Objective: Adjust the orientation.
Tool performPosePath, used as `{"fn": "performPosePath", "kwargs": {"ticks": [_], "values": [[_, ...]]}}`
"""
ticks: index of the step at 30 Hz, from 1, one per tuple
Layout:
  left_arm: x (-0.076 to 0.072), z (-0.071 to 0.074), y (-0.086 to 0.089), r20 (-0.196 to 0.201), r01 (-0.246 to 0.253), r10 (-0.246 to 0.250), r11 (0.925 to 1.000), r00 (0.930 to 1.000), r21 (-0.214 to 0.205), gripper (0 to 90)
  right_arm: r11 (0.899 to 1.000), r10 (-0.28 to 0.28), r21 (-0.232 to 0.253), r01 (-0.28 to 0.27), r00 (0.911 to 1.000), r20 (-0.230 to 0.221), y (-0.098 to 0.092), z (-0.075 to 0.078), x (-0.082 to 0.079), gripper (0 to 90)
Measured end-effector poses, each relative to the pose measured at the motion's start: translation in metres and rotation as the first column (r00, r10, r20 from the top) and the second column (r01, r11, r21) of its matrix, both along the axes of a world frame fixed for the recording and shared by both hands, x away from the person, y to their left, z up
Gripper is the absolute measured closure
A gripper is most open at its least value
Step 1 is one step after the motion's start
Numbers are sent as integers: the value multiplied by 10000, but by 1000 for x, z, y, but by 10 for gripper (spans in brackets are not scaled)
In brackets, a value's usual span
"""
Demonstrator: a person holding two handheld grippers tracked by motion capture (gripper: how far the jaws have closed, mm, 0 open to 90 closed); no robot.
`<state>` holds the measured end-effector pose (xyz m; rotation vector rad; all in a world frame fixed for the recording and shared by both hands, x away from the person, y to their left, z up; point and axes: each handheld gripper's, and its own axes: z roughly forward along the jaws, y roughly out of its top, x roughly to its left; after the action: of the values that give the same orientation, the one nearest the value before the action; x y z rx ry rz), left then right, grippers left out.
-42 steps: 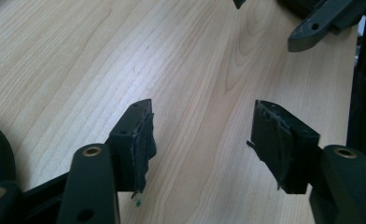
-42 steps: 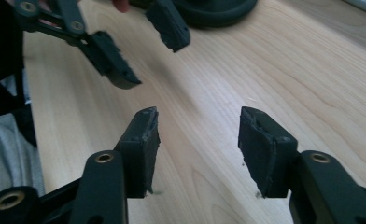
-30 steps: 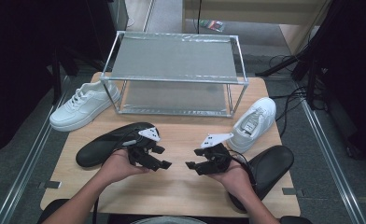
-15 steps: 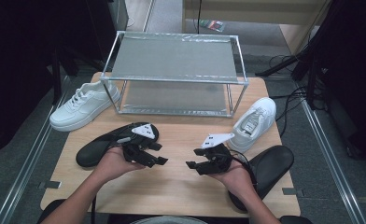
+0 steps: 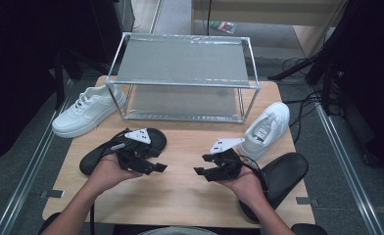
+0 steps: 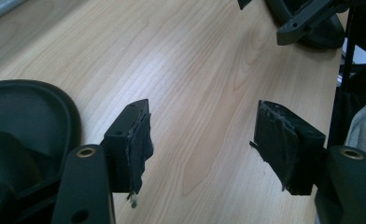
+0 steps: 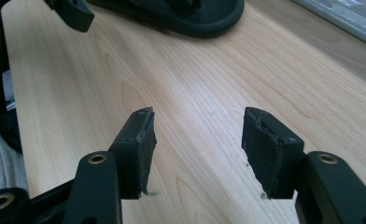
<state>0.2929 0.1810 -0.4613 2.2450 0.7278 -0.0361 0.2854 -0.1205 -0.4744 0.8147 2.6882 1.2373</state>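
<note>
The left black slipper (image 5: pixel 102 152) lies at lower left of the high view, its heel end hidden under the left tongs (image 5: pixel 156 165); in the left gripper view just its dark rim (image 6: pixel 41 112) enters at the left edge. The right black slipper (image 5: pixel 283 171) at lower right is partly covered by the person's wrist. Both tongs hover over bare wood, pointing at each other: the left tongs stand wide open and empty, and the right tongs (image 5: pixel 203 165) have just been closing a little yet remain wide, nothing between them. The pale wooden bench (image 5: pixel 180 196) also carries a metal-framed rack (image 5: pixel 182 78) and two white sneakers (image 5: pixel 88 110) (image 5: pixel 267 128). Grey floor and dark surroundings lie around.
</note>
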Motion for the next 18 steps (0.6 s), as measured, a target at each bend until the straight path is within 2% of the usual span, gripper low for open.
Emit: {"fn": "performPosePath", "kwargs": {"ticks": [3, 4, 8, 9, 10, 11, 13, 14, 18], "values": [[0, 1, 2, 12, -34, 34, 10000, 10000, -29, 375, 9999, 108, -15, -108, 9999, -15, 1, 0, 0, 460], [0, 2, 4, 8, -78, 78, 9999, 10000, -101, 378, 9997, 194, -113, -195, 9998, -86, 2, -1, 0, 487], [2, 2, 11, -26, -43, 43, 10000, 10000, -10, 404, 9996, 217, -184, -220, 9997, -132, 4, -2, 0, 478], [2, 2, 12, 43, -22, 21, 9999, 10000, 169, 409, 9996, 221, -172, -223, 9997, -138, 5, -2, 1, 475], [2, 3, 14, 314, -173, 162, 9992, 9994, 352, 425, 9996, 223, -155, -226, 9996, -148, 5, -2, 1, 474], [2, 3, 14, 314, -173, 162, 9992, 9994, 352, 447, 9996, 223, -155, -226, 9996, -148, 5, -2, 1, 474], [3, 5, 18, 293, -241, 232, 9993, 9993, 303, 453, 9998, 204, -85, -206, 9995, -249, 5, -2, 1, 483], [5, 5, 24, 102, -252, 250, 9995, 9996, 188, 454, 9998, 207, -50, -209, 9994, -278, 5, -2, 1, 485], [7, 3, 35, -75, -475, 478, 9984, 9988, 294, 454, 9999, 165, 19, -164, 9993, -336, 6, -2, 1, 485]]}}
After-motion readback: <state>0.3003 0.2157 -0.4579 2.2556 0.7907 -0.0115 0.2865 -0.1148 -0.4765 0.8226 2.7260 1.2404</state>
